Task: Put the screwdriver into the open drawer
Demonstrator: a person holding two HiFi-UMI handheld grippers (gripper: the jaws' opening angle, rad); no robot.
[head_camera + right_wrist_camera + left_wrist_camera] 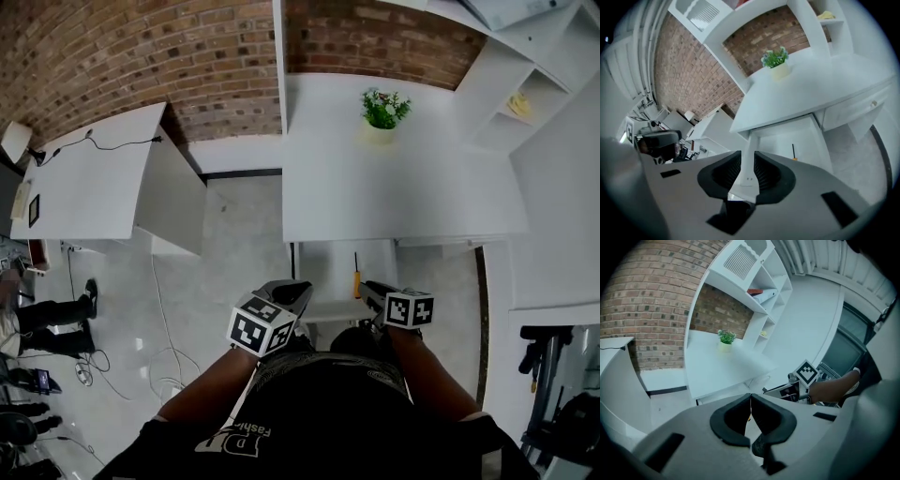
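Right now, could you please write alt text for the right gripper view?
A screwdriver lies in the open drawer under a white desk bearing a potted plant, brick wall behind; the right gripper, jaws apart and empty, points toward the drawer.

left gripper (750, 398): jaws together | right gripper (767, 390): near, rightward | plant (725, 337): on white desk (717, 369)

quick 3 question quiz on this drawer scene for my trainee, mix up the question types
1. True or false: the screwdriver lies inside the open drawer.
2. Which gripper has its jaws apart with nothing between them? A) left B) right
3. Fill in: a potted ____ stands on the white desk.

Key: 1 true; 2 B, the right gripper is open and the left gripper is shut; 3 plant.
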